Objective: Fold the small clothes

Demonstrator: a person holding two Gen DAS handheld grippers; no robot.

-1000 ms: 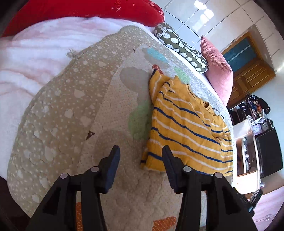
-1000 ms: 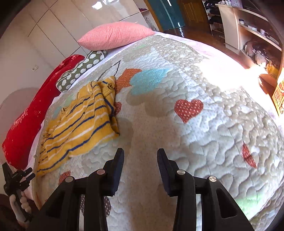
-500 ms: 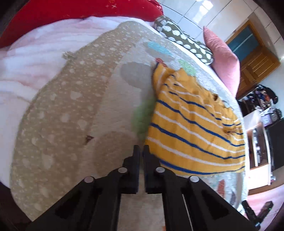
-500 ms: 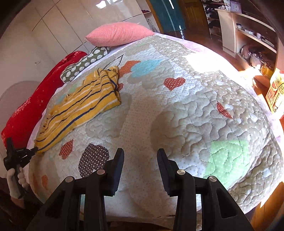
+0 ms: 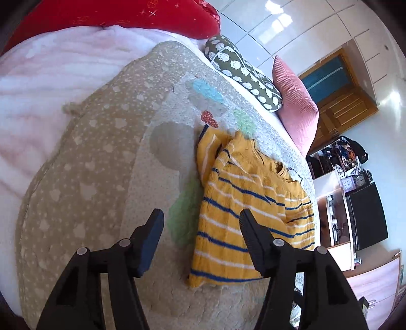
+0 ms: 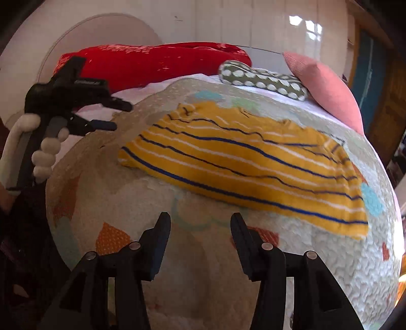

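A small yellow sweater with blue and white stripes lies flat on the quilted bed cover, one sleeve crumpled at its far end. My left gripper is open and empty, hovering just above the sweater's near left edge. In the right wrist view the sweater lies spread across the quilt. My right gripper is open and empty, short of the sweater's near hem. The left gripper also shows there at the far left, held in a gloved hand.
A long red pillow, a green patterned bolster and a pink cushion line the head of the bed. A pink blanket lies beside the quilt. Shelves and a wooden door stand beyond the bed.
My left gripper shut half a second ago and has opened wide again beside the sweater. My right gripper swung around to the bed's foot side and now faces the sweater's hem.
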